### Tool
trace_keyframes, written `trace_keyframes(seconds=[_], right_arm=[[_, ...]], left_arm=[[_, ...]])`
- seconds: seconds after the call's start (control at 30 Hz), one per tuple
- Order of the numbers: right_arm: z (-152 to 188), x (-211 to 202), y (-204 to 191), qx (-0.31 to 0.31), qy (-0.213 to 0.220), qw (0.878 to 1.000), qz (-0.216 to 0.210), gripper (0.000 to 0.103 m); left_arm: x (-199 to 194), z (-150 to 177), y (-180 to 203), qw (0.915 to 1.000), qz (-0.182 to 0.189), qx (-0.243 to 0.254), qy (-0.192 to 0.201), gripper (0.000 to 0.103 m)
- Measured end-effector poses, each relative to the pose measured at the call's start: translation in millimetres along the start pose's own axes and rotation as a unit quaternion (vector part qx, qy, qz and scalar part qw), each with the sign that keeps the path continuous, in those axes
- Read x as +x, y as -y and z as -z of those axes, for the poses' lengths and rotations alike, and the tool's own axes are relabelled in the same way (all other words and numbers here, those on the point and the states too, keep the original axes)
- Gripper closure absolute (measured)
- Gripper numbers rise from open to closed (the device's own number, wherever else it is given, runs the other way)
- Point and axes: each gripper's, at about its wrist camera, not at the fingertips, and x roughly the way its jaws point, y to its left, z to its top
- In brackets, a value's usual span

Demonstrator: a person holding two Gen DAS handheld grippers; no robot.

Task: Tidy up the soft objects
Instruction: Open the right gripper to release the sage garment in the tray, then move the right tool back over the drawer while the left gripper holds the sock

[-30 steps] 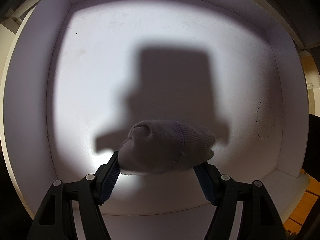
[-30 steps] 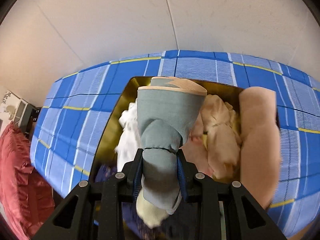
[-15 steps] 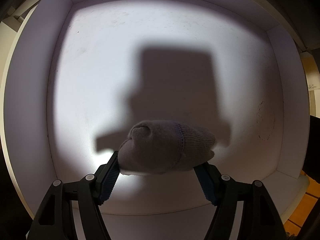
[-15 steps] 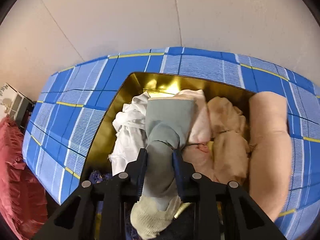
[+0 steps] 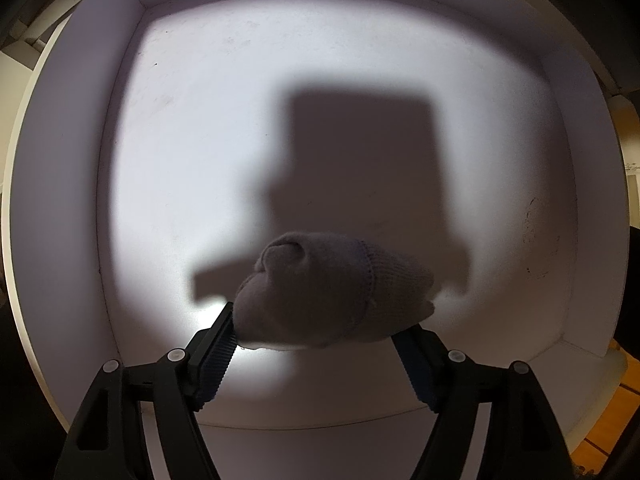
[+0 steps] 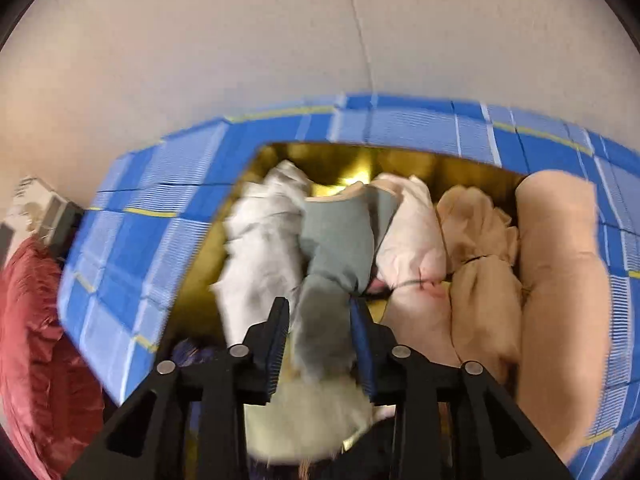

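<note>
**Sock over the white bin, grey bundle going into the gold-lined box**

The left gripper point(image 5: 320, 344) points down into a white bin point(image 5: 72, 200). A rolled grey knit sock point(image 5: 332, 292) sits between its blue pads, toward six o'clock in the view. The jaws are opening; the left pad touches the sock's edge, while the right pad's contact is hidden under the roll. The tool's shadow falls on the bin floor at twelve o'clock from the sock.

The right gripper point(image 6: 320, 320) has its jaws opening, with a tied grey-green cloth bundle point(image 6: 336, 248) between the pads. That bundle lies in a blue plaid box point(image 6: 160, 184) with a gold lining, flanked by a white bundle point(image 6: 260, 248) at nine o'clock and a pink bundle point(image 6: 412, 236) at three o'clock. Further right lie a tan bundle point(image 6: 480, 264) and a peach roll point(image 6: 560, 272). The view is blurred.
</note>
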Motion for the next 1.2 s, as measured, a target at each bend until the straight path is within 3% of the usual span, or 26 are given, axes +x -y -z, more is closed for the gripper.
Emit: trace_keyframes(seconds=[0.1, 0.23, 0.47, 0.5, 0.63, 0.7, 0.9, 0.97, 1.07, 1.13, 1.2], right_arm=[[18.0, -19.0, -7.3, -0.03, 0.01, 0.999, 0.006, 0.069], [44.1, -22.9, -17.5, -0.063, -0.012, 0.998, 0.008, 0.069], [102.8, -81.0, -22.4, -0.086, 0.057, 0.993, -0.049, 0.069], [115.0, -88.9, -22.5, -0.093, 0.062, 0.992, -0.056, 0.067], [179.9, -115.7, -17.0, -0.122, 0.076, 0.987, -0.074, 0.046], [207.0, -118.4, -8.0, -0.119, 0.068, 0.987, -0.084, 0.046], [284.0, -77.7, 20.6, -0.115, -0.013, 0.992, -0.058, 0.046], [304.9, -50.3, 29.4, -0.106, -0.064, 0.991, -0.041, 0.045], [330.9, -6.3, 41.3, -0.101, -0.15, 0.983, 0.021, 0.044], [341.9, 16.4, 49.9, -0.091, -0.196, 0.975, 0.045, 0.044], [348.3, 32.9, 61.4, -0.06, -0.227, 0.97, 0.058, 0.043]], left_arm=[[0.5, 1.9, -0.5, 1.0, -0.001, -0.001, 0.0, 0.026], [0.6, 5.2, -2.9, 1.0, -0.002, -0.007, 0.0, 0.026], [4.5, 9.8, -11.5, 0.9996, 0.008, -0.026, 0.001, 0.025], [4.3, 10.7, -13.3, 0.9995, 0.011, -0.031, 0.003, 0.025], [4.0, 16.6, -21.5, 0.9984, 0.025, -0.049, 0.008, 0.024], [3.2, 20.3, -27.9, 0.9969, 0.038, -0.067, 0.011, 0.024], [2.7, 29.8, -47.1, 0.9907, 0.065, -0.119, 0.01, 0.024], [-0.7, 32.1, -50.9, 0.9889, 0.07, -0.13, 0.016, 0.024], [-10.8, 34.0, -51.8, 0.9851, 0.095, -0.139, 0.033, 0.024], [-16.3, 34.8, -50.0, 0.9822, 0.115, -0.143, 0.041, 0.024], [-19.6, 33.5, -48.0, 0.9823, 0.11, -0.145, 0.043, 0.024]])
